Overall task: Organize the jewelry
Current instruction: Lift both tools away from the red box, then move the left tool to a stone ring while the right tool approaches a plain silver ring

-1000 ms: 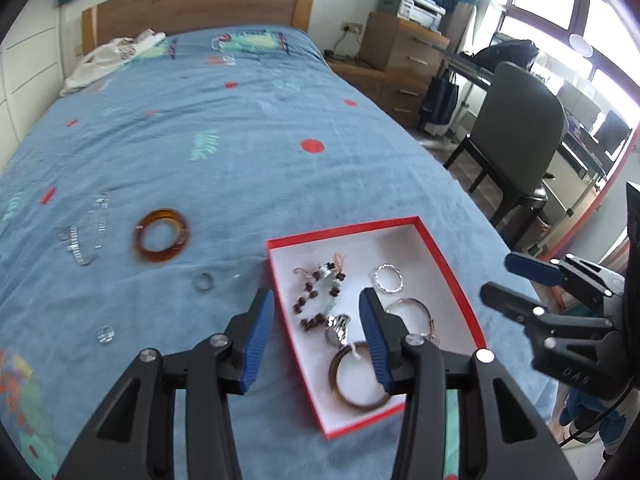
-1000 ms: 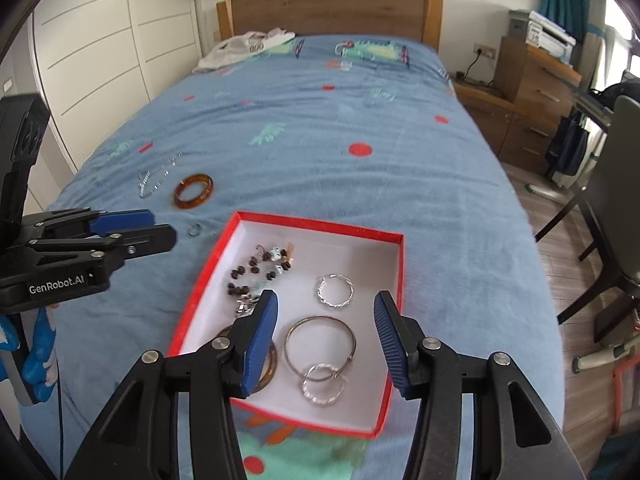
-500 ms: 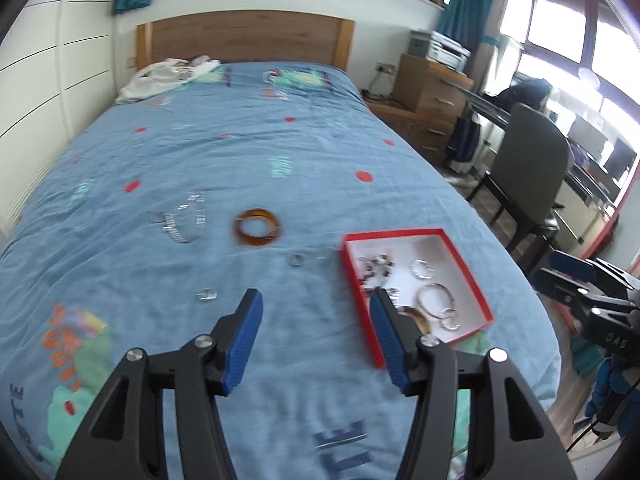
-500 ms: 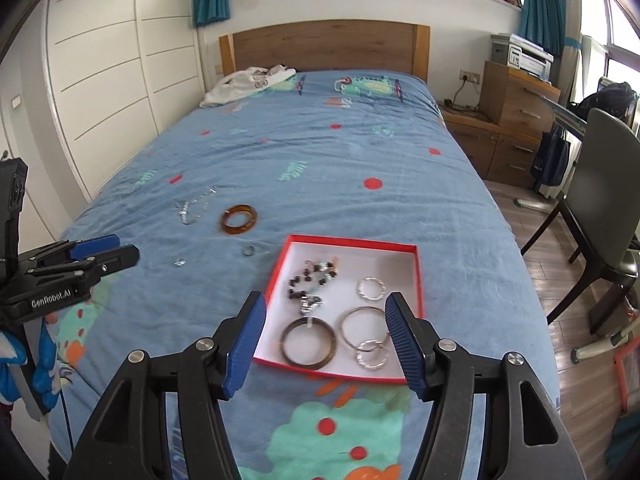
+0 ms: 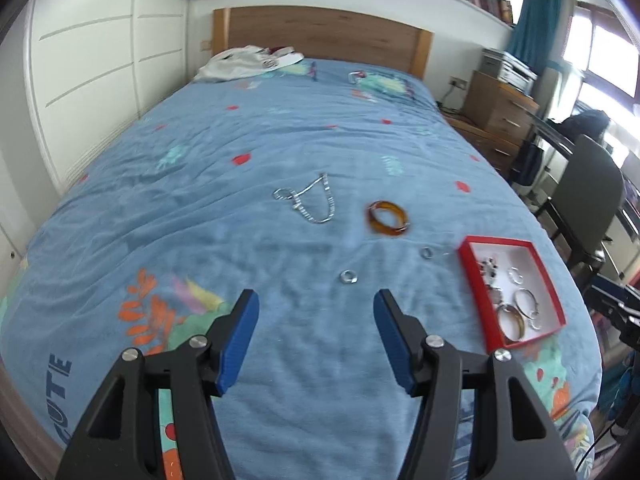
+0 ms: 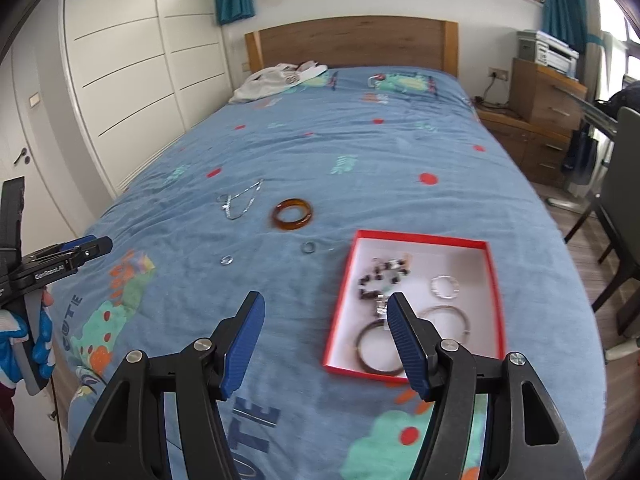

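Your right gripper (image 6: 322, 340) partly hides the bangles in the red box (image 6: 416, 236). Both it and your left gripper (image 5: 316, 338) stand wide, holding nothing.

Blue patterned bedspread (image 6: 360, 152) w/ wooden headboard (image 6: 352, 42) at far end; white garment (image 6: 276, 78) far left; wooden drawers (image 6: 548, 100) far right w/ printer (image 6: 548, 54) on top; chair (image 5: 588, 184) right

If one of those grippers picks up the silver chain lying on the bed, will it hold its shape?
Probably not. The silver chain lies in a loose, kinked loop on the bedspread, so it looks limp and would likely dangle. Its thin links suggest it is light and might slip from a loose pinch.
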`<state>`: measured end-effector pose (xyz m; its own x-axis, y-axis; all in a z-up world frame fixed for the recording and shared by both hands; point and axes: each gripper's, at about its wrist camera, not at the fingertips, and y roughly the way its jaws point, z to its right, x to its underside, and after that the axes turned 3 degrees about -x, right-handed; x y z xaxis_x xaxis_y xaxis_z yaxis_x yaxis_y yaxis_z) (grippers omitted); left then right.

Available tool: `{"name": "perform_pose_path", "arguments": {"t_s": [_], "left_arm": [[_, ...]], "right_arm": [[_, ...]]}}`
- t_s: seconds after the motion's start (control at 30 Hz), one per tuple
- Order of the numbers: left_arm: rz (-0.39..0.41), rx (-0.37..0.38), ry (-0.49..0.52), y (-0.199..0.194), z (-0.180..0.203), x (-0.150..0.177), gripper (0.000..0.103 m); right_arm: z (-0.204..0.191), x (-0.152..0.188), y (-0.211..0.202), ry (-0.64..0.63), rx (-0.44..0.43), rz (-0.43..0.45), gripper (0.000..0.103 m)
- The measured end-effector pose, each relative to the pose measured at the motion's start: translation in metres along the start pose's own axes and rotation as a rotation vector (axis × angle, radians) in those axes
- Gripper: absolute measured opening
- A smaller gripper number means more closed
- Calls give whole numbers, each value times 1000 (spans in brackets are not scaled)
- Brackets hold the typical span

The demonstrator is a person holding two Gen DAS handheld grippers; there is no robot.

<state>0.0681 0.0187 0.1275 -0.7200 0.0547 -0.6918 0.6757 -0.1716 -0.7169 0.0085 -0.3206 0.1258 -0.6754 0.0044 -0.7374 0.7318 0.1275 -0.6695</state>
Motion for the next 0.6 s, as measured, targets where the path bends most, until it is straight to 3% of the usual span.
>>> {"name": "perform_pose_path", "arguments": {"t_s": [0.37, 0.6], "left_arm": [[-56, 16, 11, 68, 5, 7, 58], [-113, 65, 36, 120, 22, 7, 58]], "right_arm": [[-25, -6, 75, -28, -89, -83, 58], [-28, -13, 137, 29, -110, -131, 53]]}}
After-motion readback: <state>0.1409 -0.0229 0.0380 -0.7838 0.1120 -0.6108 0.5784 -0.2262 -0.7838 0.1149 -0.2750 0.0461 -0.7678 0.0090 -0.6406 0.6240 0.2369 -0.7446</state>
